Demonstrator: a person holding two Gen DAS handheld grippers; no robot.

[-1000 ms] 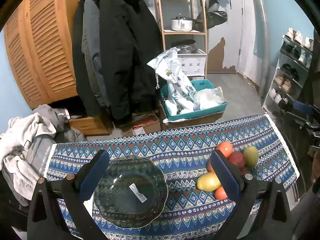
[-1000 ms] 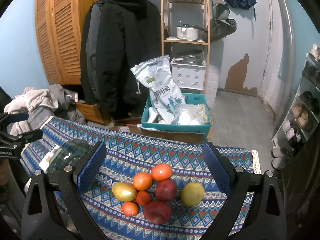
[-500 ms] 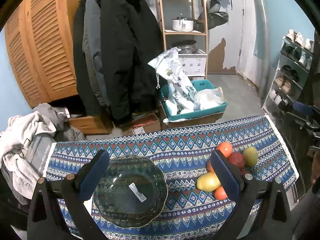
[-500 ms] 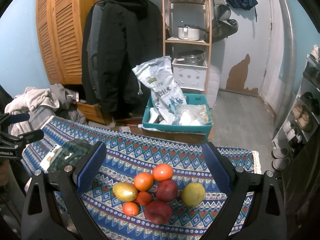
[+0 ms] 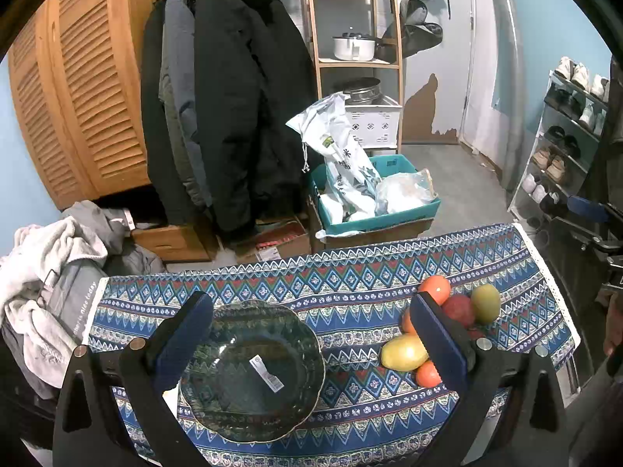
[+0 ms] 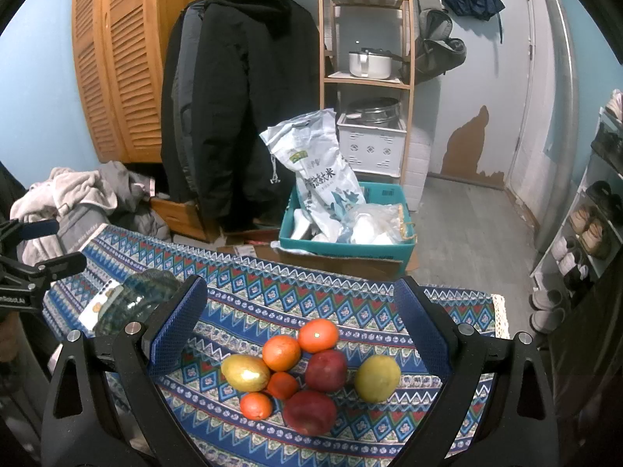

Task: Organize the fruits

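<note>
A dark green glass bowl (image 5: 253,369) sits empty on the patterned blue tablecloth (image 5: 350,280), directly below my open left gripper (image 5: 309,334). To its right lies a cluster of fruit: a yellow mango (image 5: 403,351), oranges (image 5: 435,288), a red apple (image 5: 458,309) and a greenish mango (image 5: 485,302). In the right wrist view the same pile shows between the fingers of my open right gripper (image 6: 300,323): oranges (image 6: 318,335), two red apples (image 6: 326,369), a yellow mango (image 6: 245,372) and a green-yellow mango (image 6: 377,377). The bowl (image 6: 136,299) lies at the left there.
Beyond the table's far edge stand a teal crate (image 5: 377,210) with bags, hanging dark coats (image 5: 222,116), a wooden shelf (image 5: 354,39) and a shoe rack (image 5: 564,148). A pile of clothes (image 5: 46,272) lies left of the table. A white card (image 6: 99,305) lies by the bowl.
Both views have shifted only slightly, a small drift of the cameras. Fruit and bowl have not moved, and both grippers stay open.
</note>
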